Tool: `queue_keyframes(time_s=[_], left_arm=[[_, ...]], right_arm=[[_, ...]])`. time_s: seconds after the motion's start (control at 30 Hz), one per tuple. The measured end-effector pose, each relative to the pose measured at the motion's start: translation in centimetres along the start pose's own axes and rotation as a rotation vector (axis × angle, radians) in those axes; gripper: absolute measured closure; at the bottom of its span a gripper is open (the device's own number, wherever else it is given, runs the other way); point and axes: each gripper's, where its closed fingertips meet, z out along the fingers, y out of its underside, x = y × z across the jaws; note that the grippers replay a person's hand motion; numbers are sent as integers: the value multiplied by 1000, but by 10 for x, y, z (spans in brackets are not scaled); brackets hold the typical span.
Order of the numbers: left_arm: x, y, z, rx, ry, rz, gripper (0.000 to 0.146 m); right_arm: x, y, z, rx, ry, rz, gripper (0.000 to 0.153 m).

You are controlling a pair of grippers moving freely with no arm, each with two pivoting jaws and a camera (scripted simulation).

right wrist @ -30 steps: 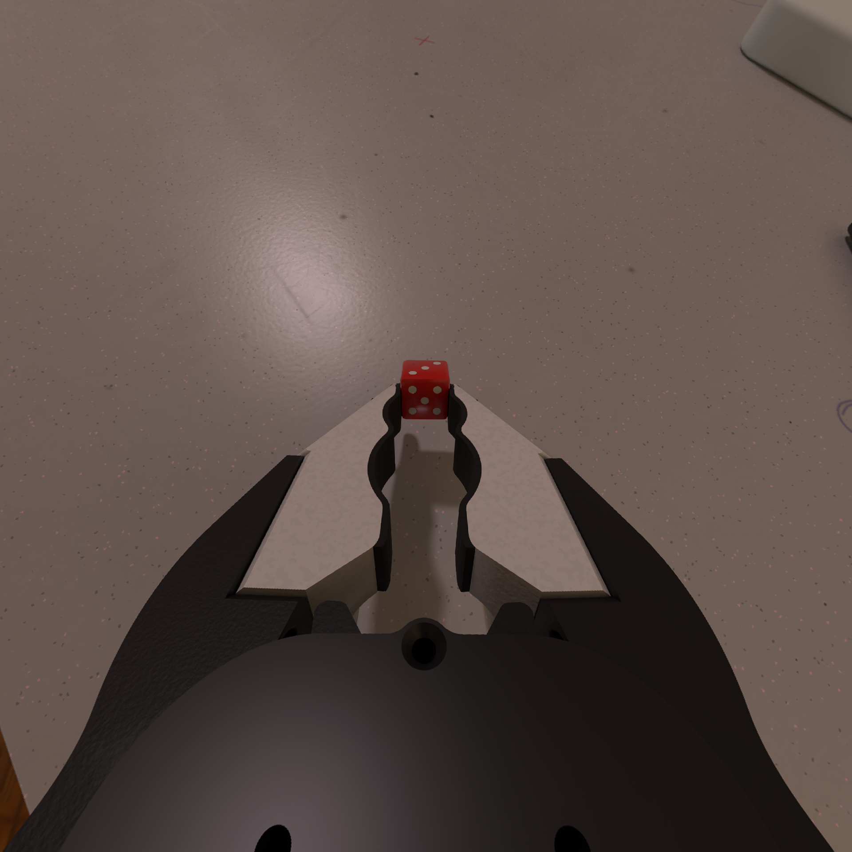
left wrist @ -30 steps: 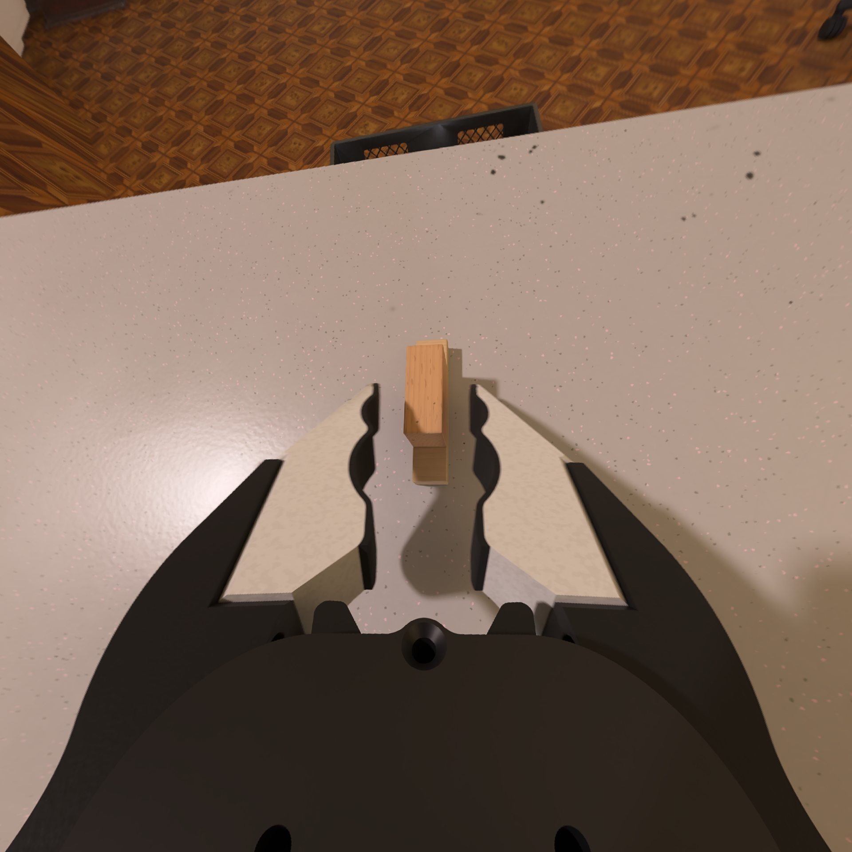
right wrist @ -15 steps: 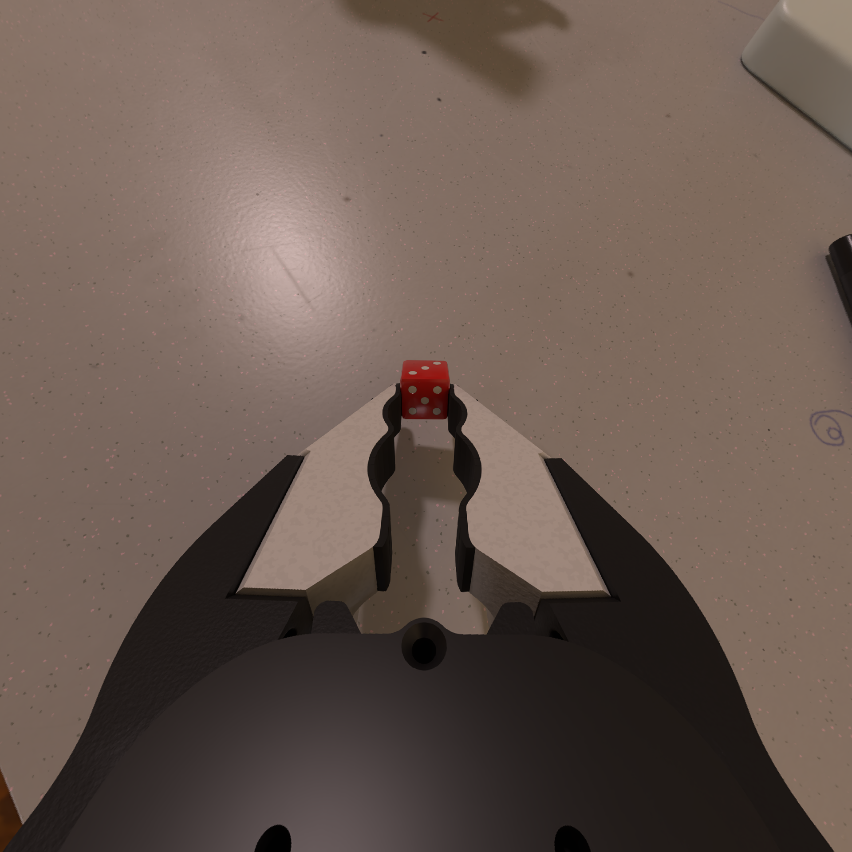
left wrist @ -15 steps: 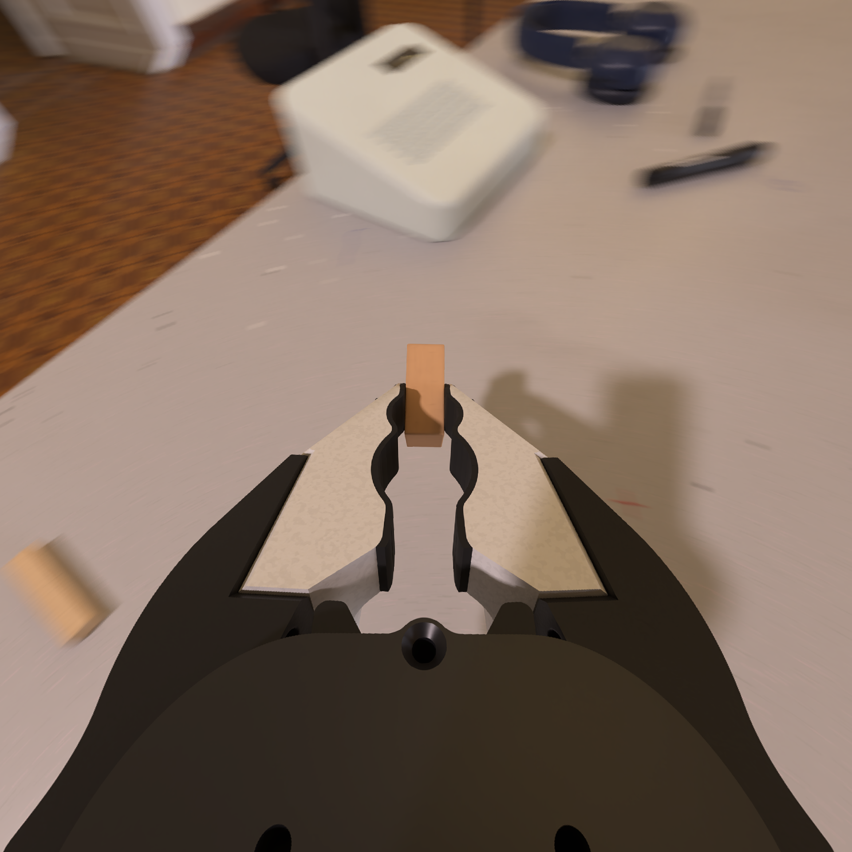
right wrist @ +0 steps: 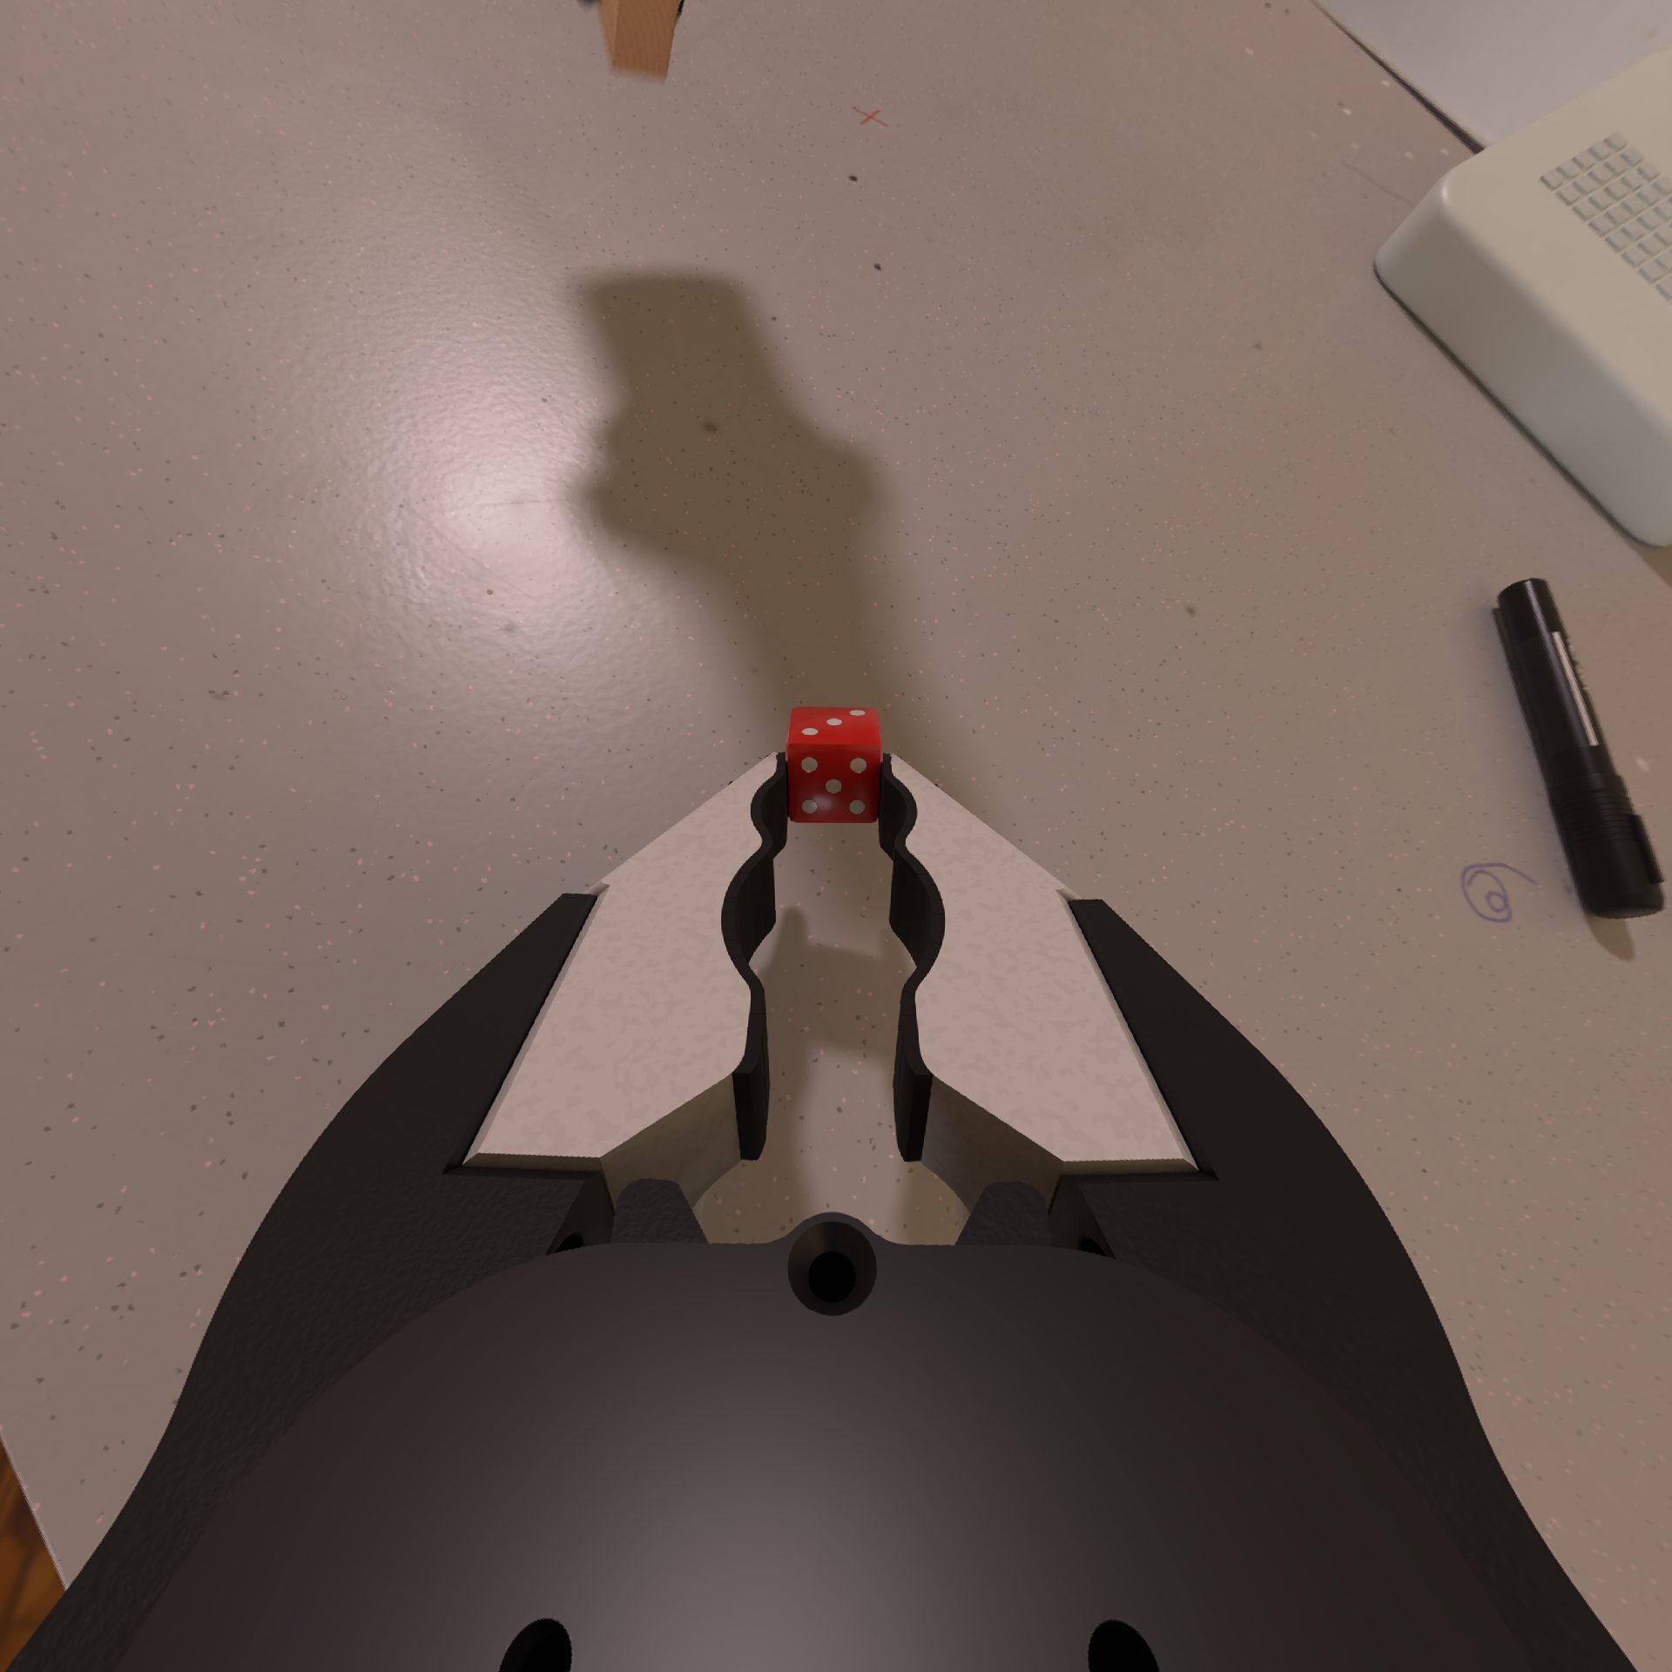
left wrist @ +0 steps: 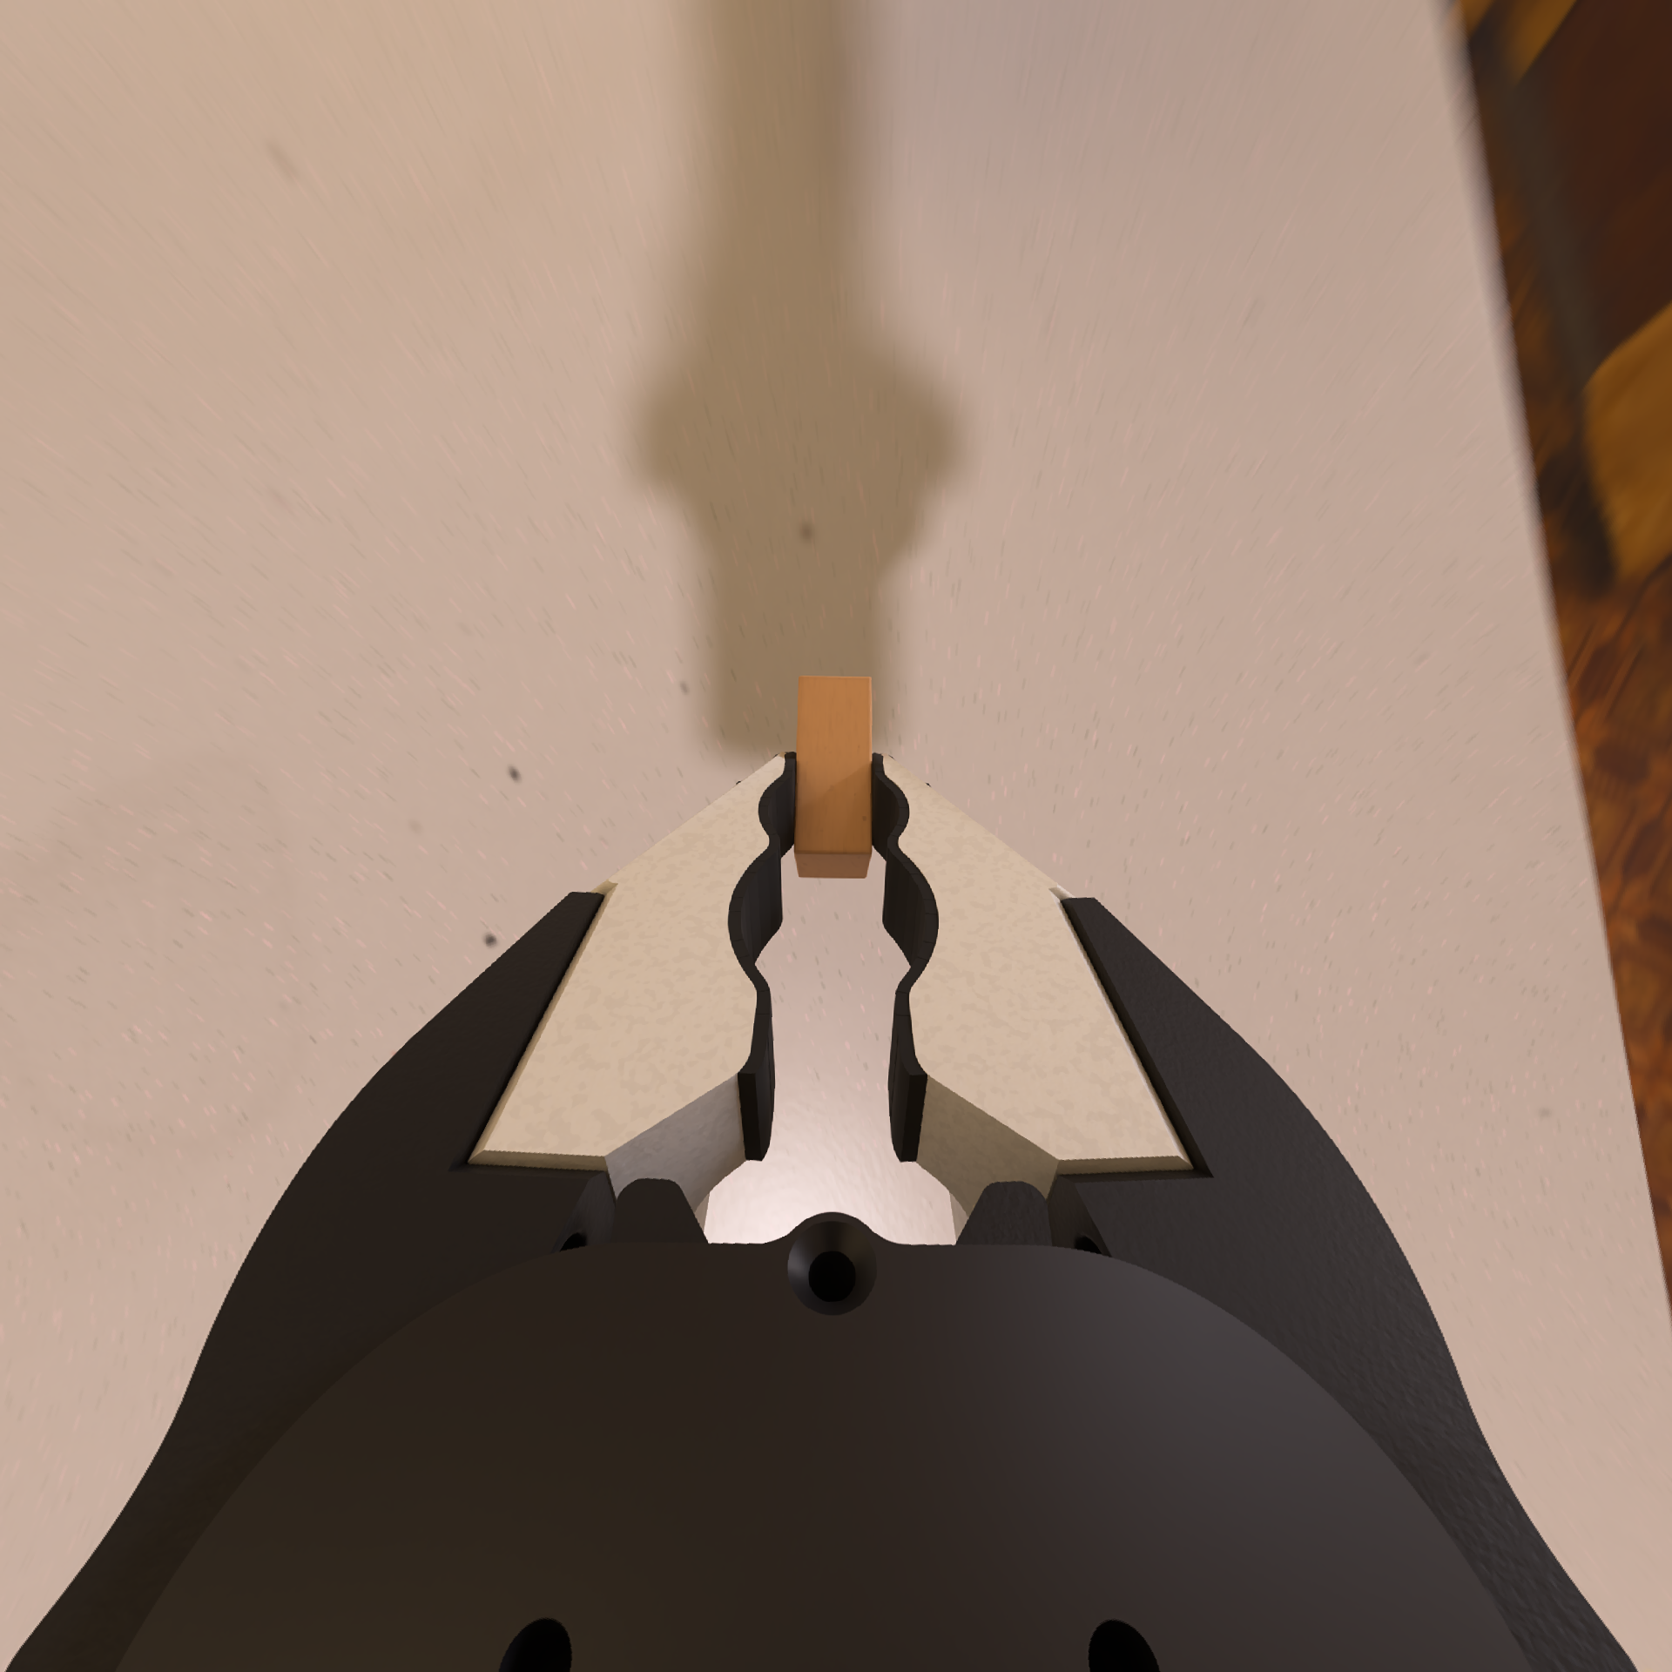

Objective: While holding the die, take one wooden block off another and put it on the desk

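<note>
My left gripper [left wrist: 833, 769] is shut on a small wooden block [left wrist: 833, 724] and holds it above the pale desk [left wrist: 362, 452], over its own shadow. My right gripper [right wrist: 833, 764] is shut on a red die with white pips [right wrist: 832, 735] and holds it above the desk [right wrist: 271, 724]. In the right wrist view the held wooden block [right wrist: 641, 36] shows at the top edge, in the air. The other wooden block is not in view.
A cream-coloured device with a grille [right wrist: 1556, 299] sits at the right of the desk. A black marker [right wrist: 1579, 751] lies below it, next to a small pen scribble [right wrist: 1488, 891]. The desk's edge and brown patterned floor [left wrist: 1592, 452] run along the right.
My left gripper closed on the upper block, lifted it off the lower one and swung round with it; the view is blurred. The right gripper keeps the die and has drifted a little.
</note>
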Motion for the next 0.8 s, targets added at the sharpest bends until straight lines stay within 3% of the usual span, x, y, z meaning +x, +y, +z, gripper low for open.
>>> queue_keyframes(time_s=[0.17, 0.4, 0.6, 0.7, 0.8], left_arm=[[13, 41, 29, -431, 5, 11, 131], [5, 66, 19, -858, -60, 39, 131], [1, 61, 29, -903, -68, 72, 131], [-1, 57, 31, -887, -72, 81, 106], [-1, 49, 25, -822, -79, 74, 100]], right_arm=[[-1, -1, -3, -7, 21, -38, 134], [-3, -2, -4, -19, 36, -100, 134], [-4, -3, -6, -16, 37, -113, 134], [-4, -2, -6, -21, 36, -120, 134], [-5, -1, -5, -27, 35, -127, 134]])
